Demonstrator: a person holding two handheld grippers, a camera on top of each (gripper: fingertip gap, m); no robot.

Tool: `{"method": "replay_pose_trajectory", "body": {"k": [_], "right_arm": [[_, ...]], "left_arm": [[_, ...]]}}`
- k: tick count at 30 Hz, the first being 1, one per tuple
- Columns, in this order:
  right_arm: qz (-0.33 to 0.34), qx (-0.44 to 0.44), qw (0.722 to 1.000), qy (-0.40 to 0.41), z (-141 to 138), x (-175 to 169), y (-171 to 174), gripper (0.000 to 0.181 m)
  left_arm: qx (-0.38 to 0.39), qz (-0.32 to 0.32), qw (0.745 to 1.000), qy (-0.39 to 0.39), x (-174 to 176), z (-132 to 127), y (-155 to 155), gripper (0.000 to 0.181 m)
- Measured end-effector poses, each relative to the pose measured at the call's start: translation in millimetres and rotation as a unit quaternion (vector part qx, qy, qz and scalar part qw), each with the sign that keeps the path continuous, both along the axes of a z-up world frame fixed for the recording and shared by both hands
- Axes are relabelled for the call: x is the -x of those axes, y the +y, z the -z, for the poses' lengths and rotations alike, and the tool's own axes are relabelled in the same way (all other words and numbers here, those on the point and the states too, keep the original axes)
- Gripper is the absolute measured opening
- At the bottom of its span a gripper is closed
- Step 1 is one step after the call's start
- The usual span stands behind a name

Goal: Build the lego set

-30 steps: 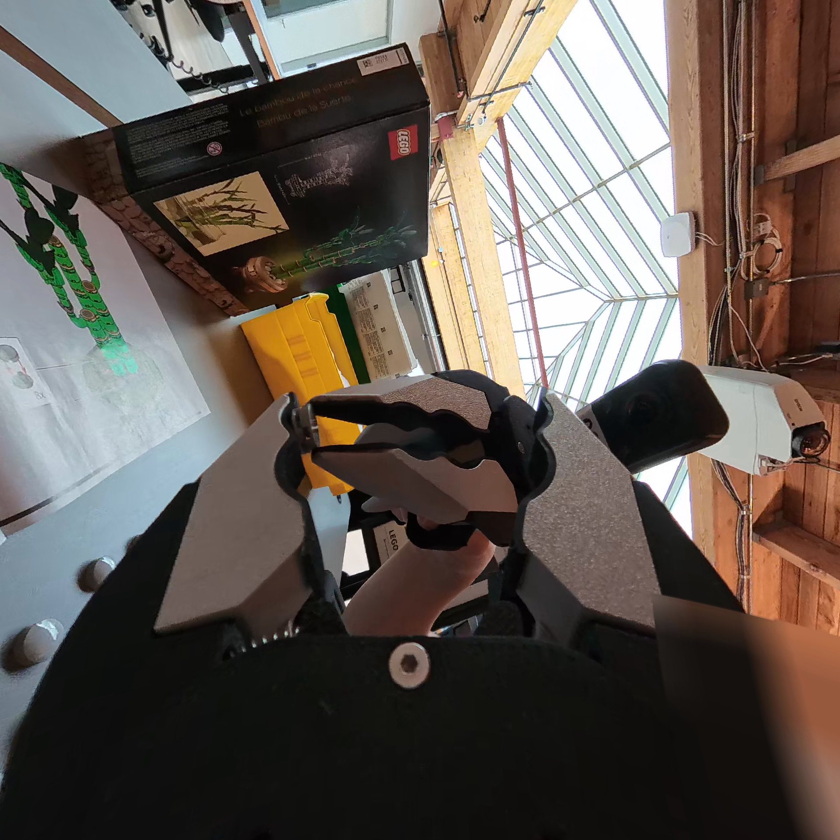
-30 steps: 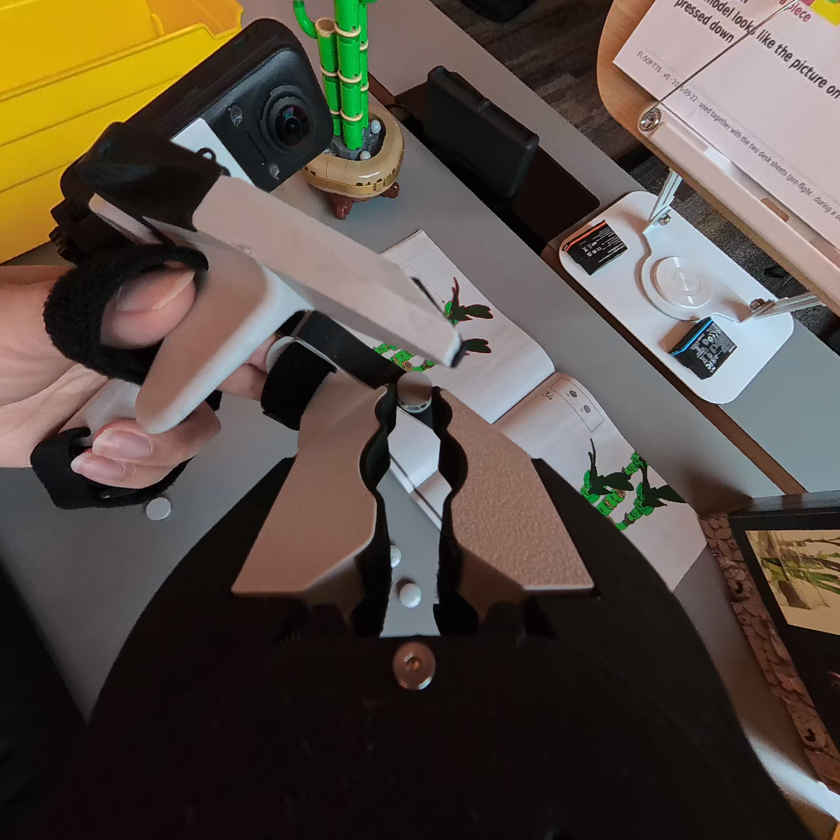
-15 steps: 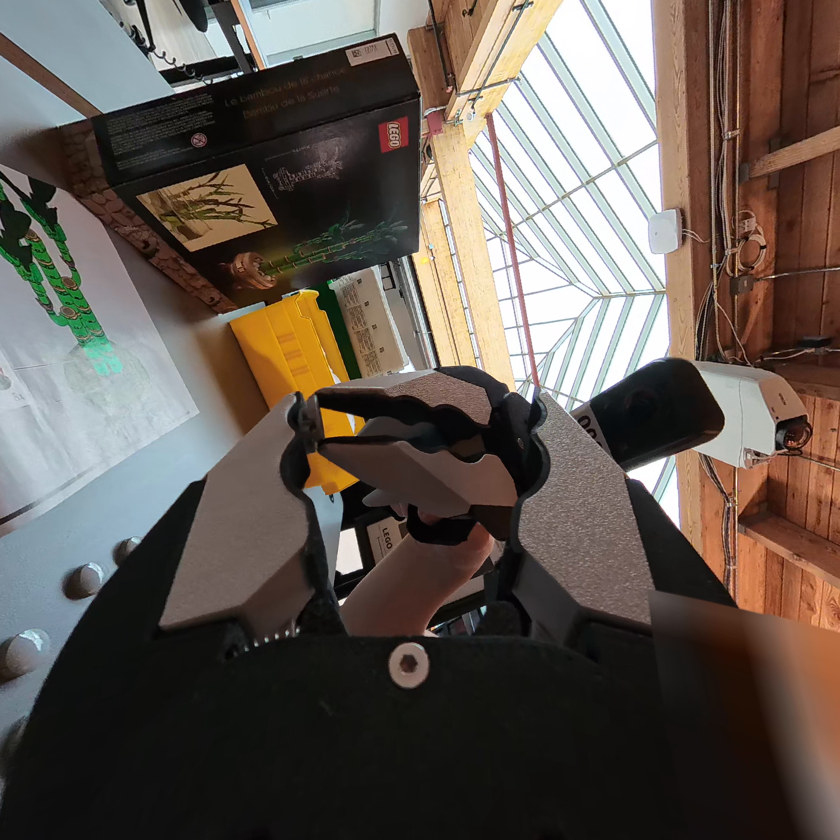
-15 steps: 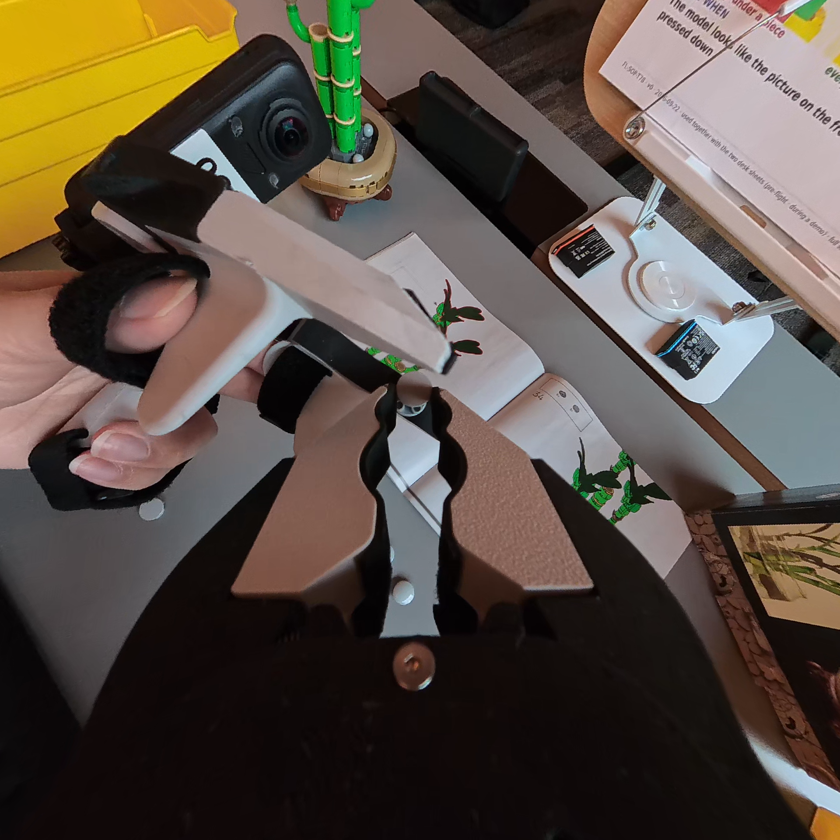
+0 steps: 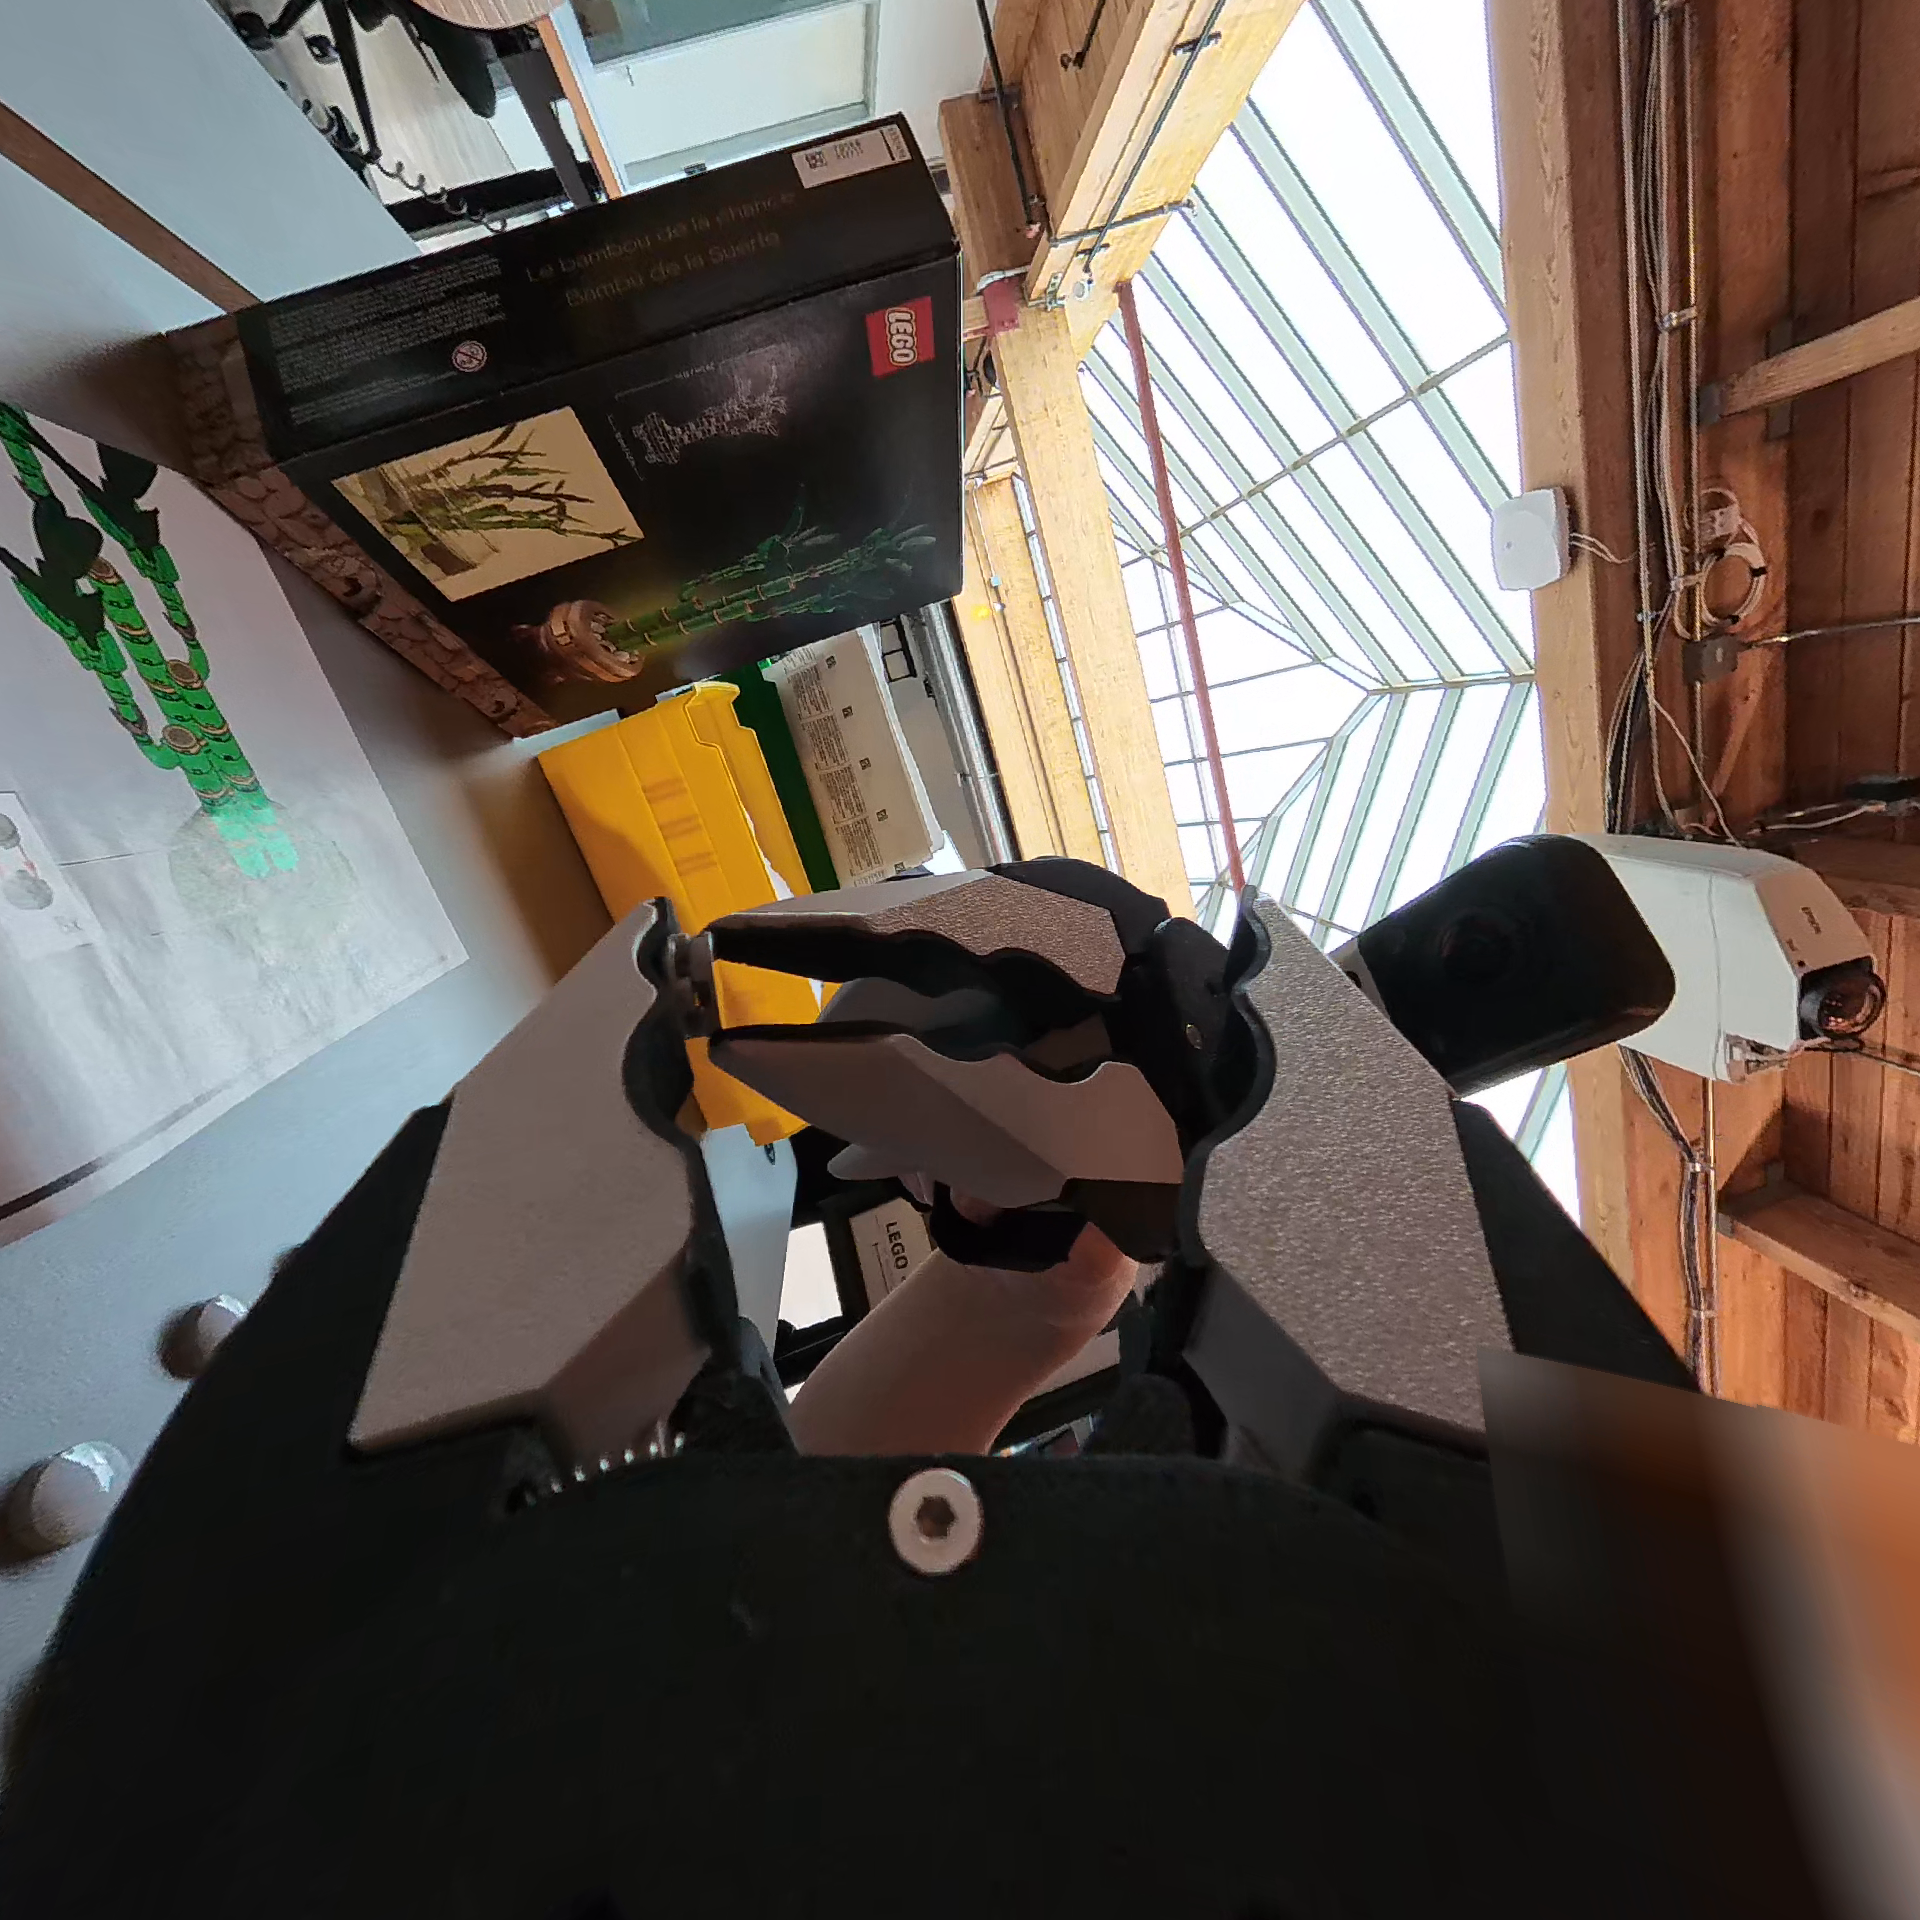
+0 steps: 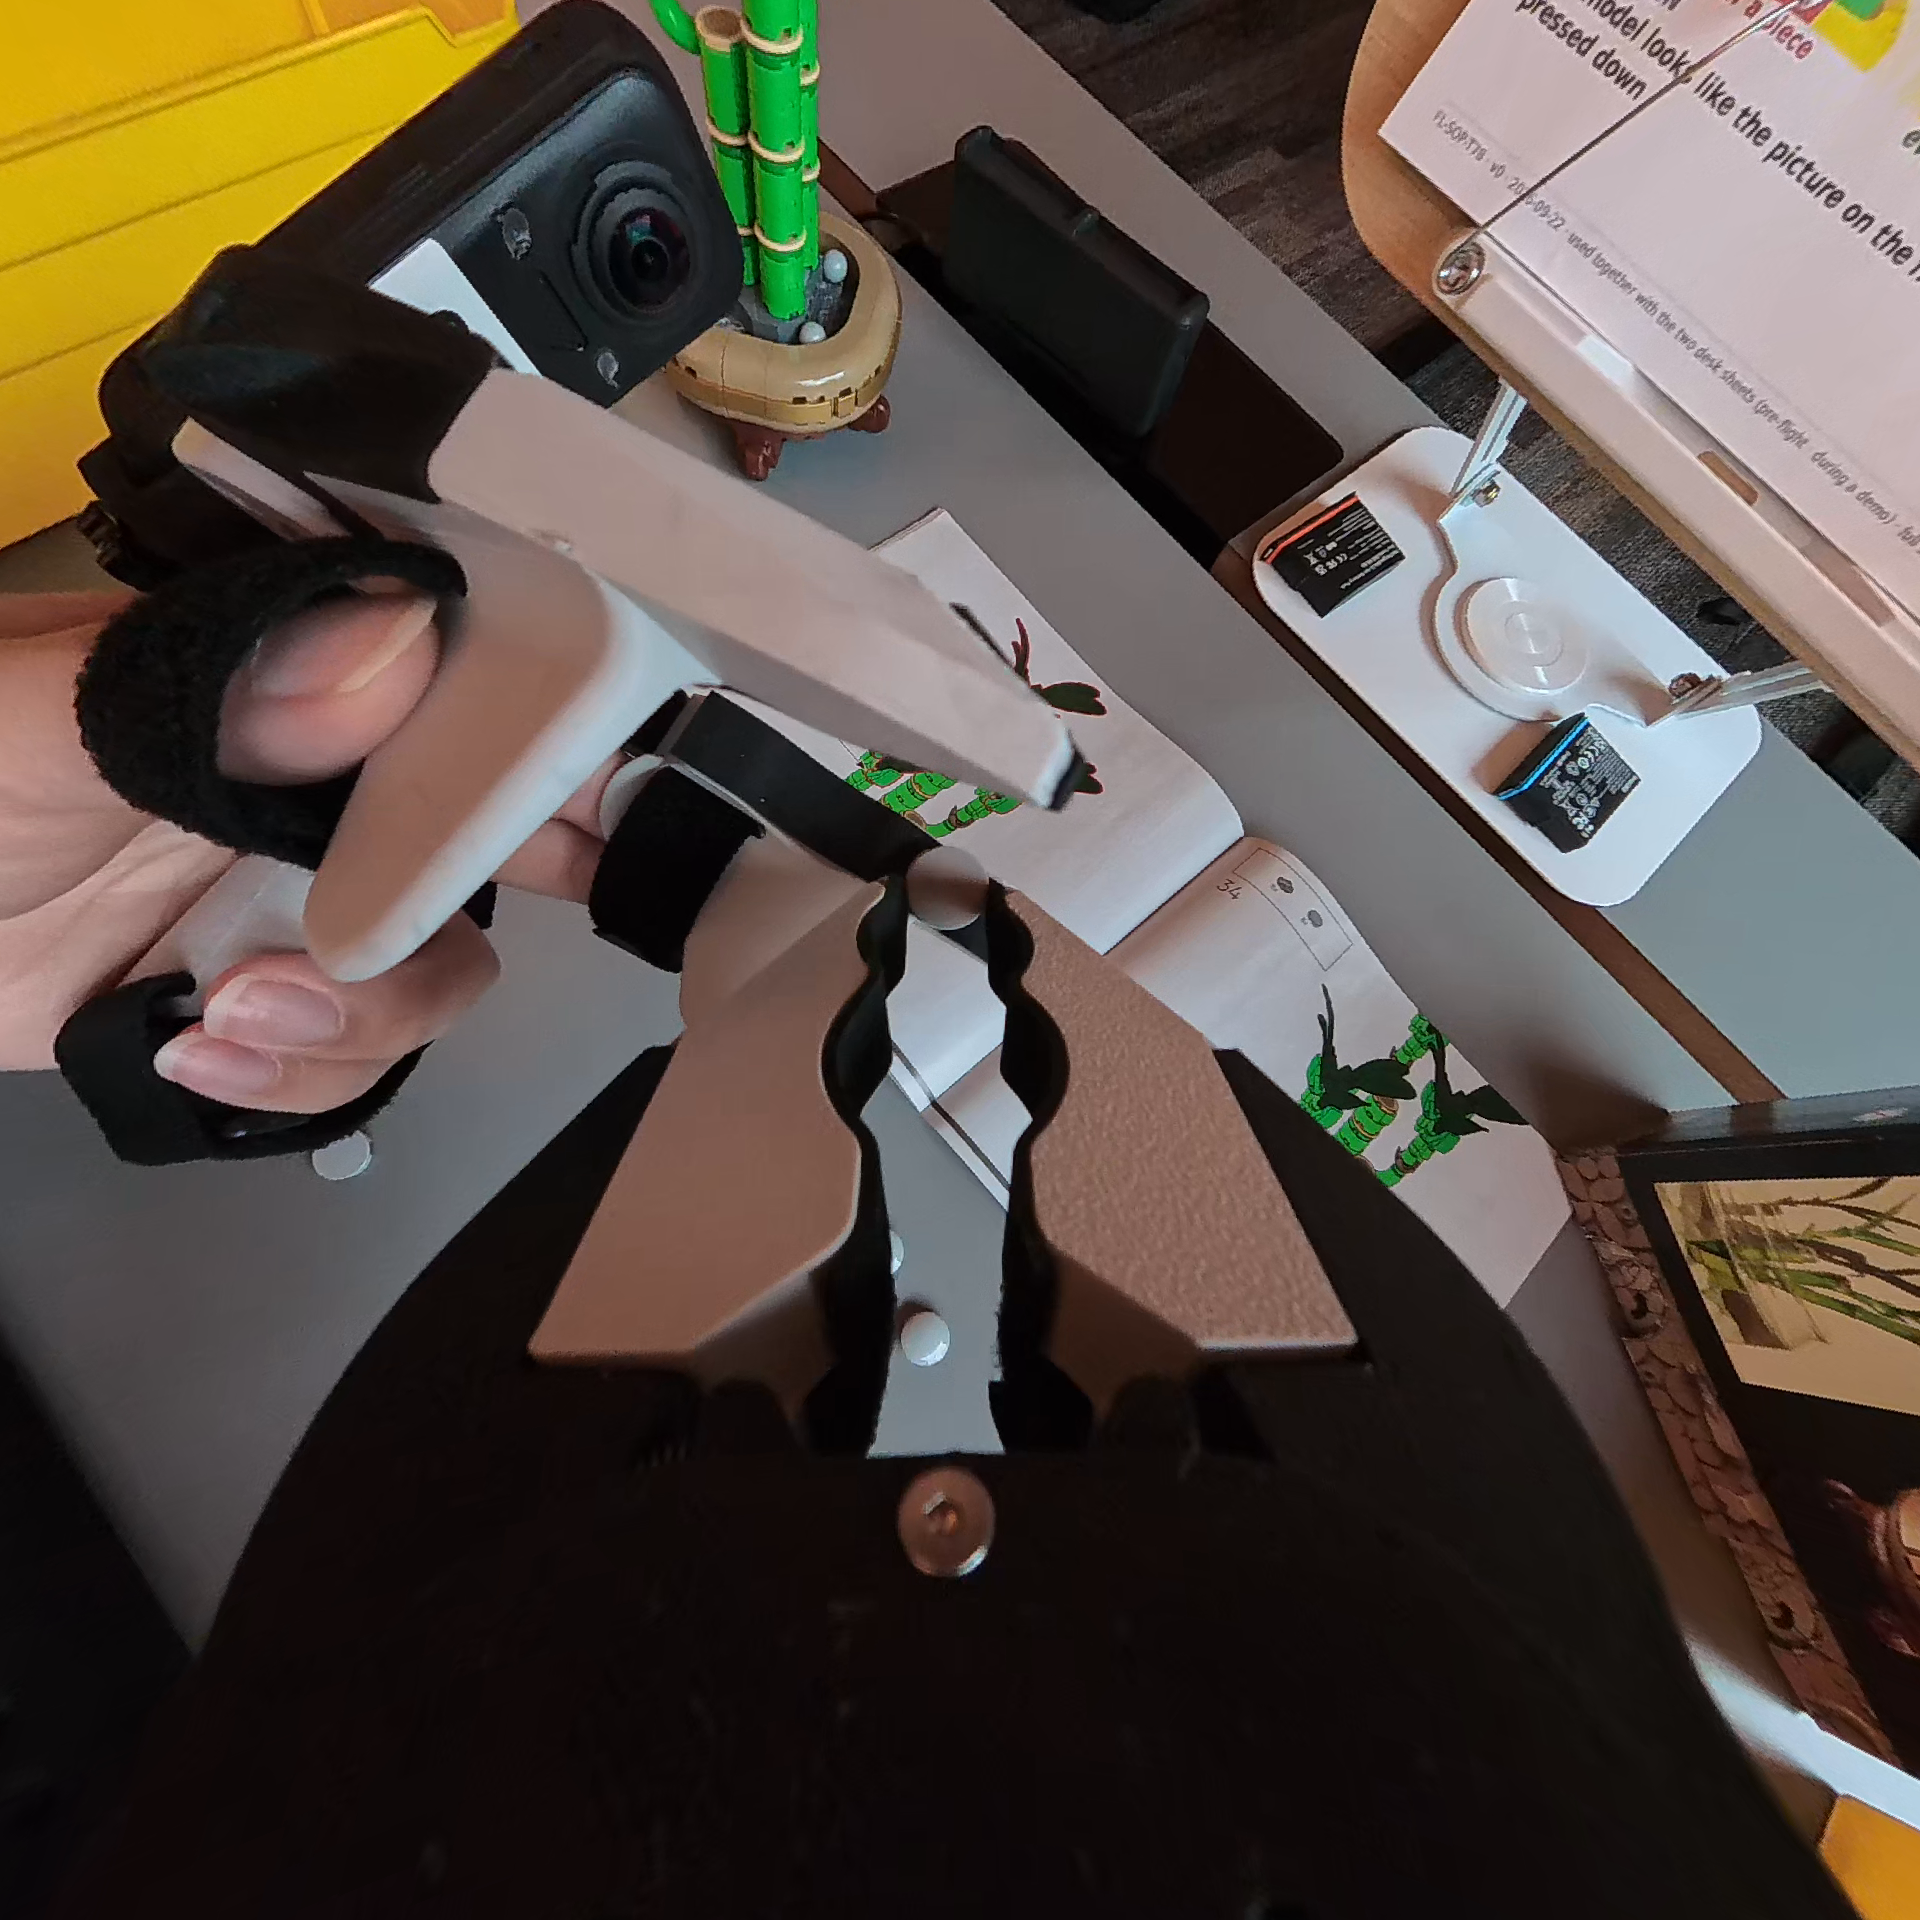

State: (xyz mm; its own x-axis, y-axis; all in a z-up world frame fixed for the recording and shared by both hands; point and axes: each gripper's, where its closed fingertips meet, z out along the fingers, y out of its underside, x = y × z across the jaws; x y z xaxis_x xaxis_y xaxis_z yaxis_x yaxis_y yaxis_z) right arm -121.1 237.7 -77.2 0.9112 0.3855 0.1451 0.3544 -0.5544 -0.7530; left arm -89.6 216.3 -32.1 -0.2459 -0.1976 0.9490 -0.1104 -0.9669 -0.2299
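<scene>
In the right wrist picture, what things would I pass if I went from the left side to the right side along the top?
yellow bin → camera on the left gripper → green bamboo model in its tan pot → black block → white tray with two small batteries
</scene>
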Motion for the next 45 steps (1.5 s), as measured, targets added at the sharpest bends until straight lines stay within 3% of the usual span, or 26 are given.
{"method": "replay_pose_trajectory", "body": {"k": [18,25,33,45], "right_arm": [[-0.019,0.024,0.999,-0.014,9.4,-2.5,-3.7,0.014],[-0.018,0.022,0.999,-0.026,12.3,-2.4,-2.0,0.013],[-0.013,0.017,0.998,-0.065,12.8,-1.7,-2.3,0.014],[-0.011,-0.001,0.997,-0.080,10.3,-1.9,2.7,0.015]], "left_arm": [[-0.055,0.028,0.997,0.046,-6.3,11.7,-11.7,0.106],[-0.020,0.026,0.999,0.041,-5.6,12.0,-6.7,0.105],[-0.064,0.029,0.995,0.068,-6.6,15.1,-10.9,0.108],[-0.034,0.014,0.998,0.041,-5.4,13.6,-2.5,0.100]]}}
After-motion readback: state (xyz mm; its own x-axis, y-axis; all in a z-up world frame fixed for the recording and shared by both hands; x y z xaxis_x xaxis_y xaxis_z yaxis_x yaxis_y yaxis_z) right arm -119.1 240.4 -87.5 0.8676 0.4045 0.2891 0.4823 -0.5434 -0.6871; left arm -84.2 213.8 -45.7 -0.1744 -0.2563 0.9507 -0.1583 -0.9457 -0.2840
